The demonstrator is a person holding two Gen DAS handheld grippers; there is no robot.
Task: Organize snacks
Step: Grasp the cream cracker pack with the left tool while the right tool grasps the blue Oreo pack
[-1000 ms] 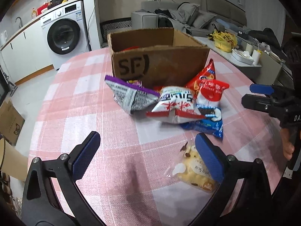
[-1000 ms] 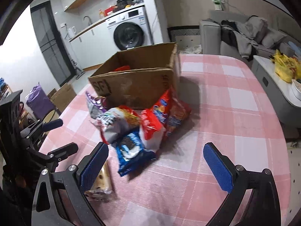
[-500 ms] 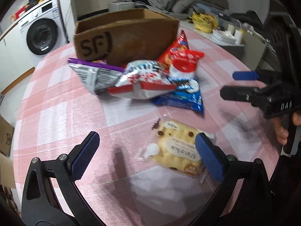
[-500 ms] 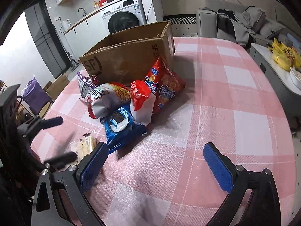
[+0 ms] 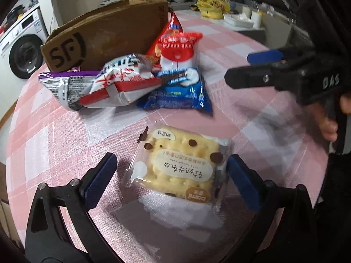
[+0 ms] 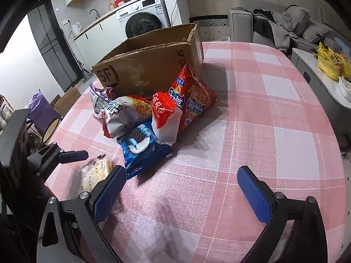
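Item in hand: cracker packet, flat on the checked table, apart from the snack heap in front of the cardboard box. Step: pick-up approach. Left gripper straddled the packet, jaws wide and just closing a little, right pad at the wrapper's edge, left pad clear; nothing gripped. Right gripper hung over bare table, jaws wide, empty. Next move called for: closing on the wrapper, lifting, carrying to the box.

Bare tablecloth lies open rightward (snack pile blocks the cardboard box).
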